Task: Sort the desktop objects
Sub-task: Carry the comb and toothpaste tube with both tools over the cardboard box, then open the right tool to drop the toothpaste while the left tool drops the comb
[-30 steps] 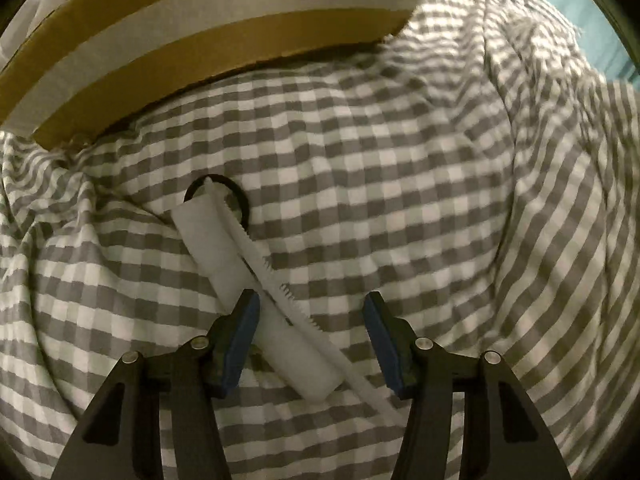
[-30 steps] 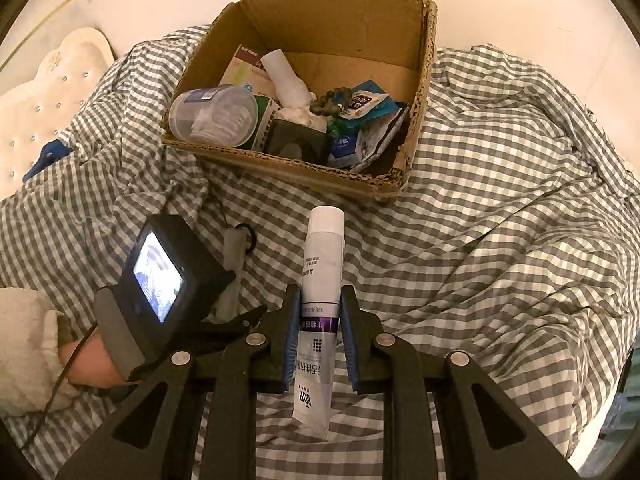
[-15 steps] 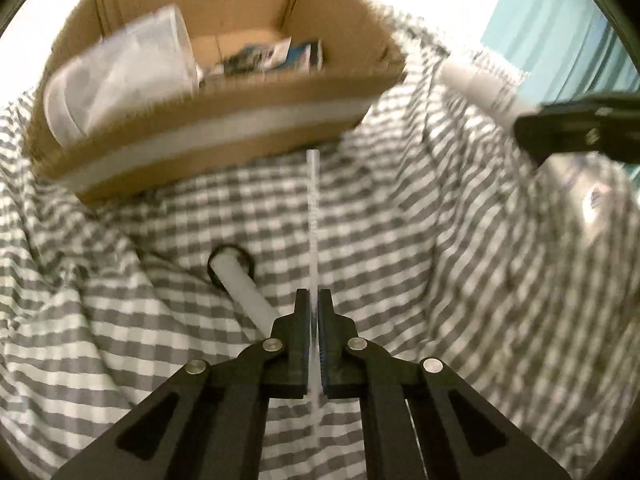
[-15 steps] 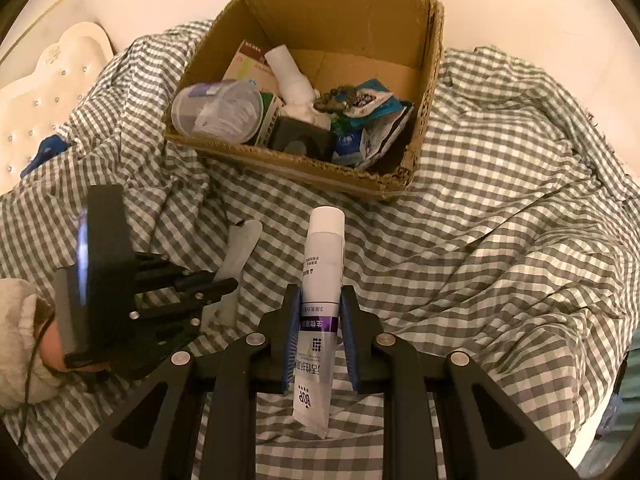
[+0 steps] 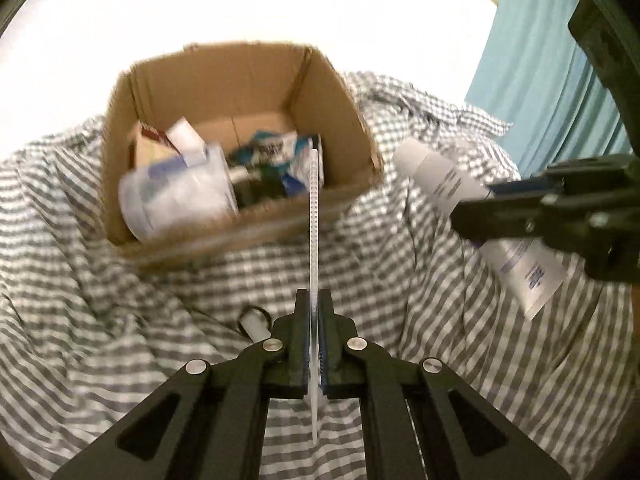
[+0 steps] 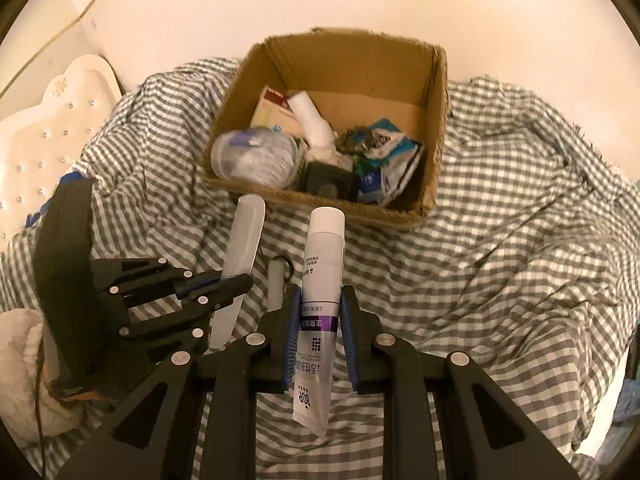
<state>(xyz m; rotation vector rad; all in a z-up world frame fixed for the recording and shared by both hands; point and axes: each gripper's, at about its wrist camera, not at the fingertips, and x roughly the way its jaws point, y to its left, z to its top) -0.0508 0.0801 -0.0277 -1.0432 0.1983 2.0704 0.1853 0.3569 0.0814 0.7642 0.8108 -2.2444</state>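
Since both grippers are loaded, this reads as the carry-to-box step. Left gripper [image 5: 315, 344]: fingers pinched flat on the white comb [image 5: 314, 216], gripped low on the handle, so the toothed end sticks out toward 12 o'clock, edge-on in the left wrist view; the right wrist view shows its broad face, clear of the bedding. Right gripper [image 6: 319, 332]: fingers clamped on the toothpaste tube [image 6: 320, 280] mid-body, cap forward at 12, crimped tail hanging back under the fingers — a mid-body hold should keep it from swinging. Just beyond the fingers, a white cylindrical item [image 6: 275, 284] lies on the checked bedsheet [image 6: 500, 260], not yet picked up; what it is, I can't tell. Further out at 12, the cardboard box [image 6: 438, 120] sits on the sheet, open top, already holding a clear tub [image 6: 252, 156], packets and a white bottle; its right rear corner looks free, the likely drop spot. Left view is motion-blurred.
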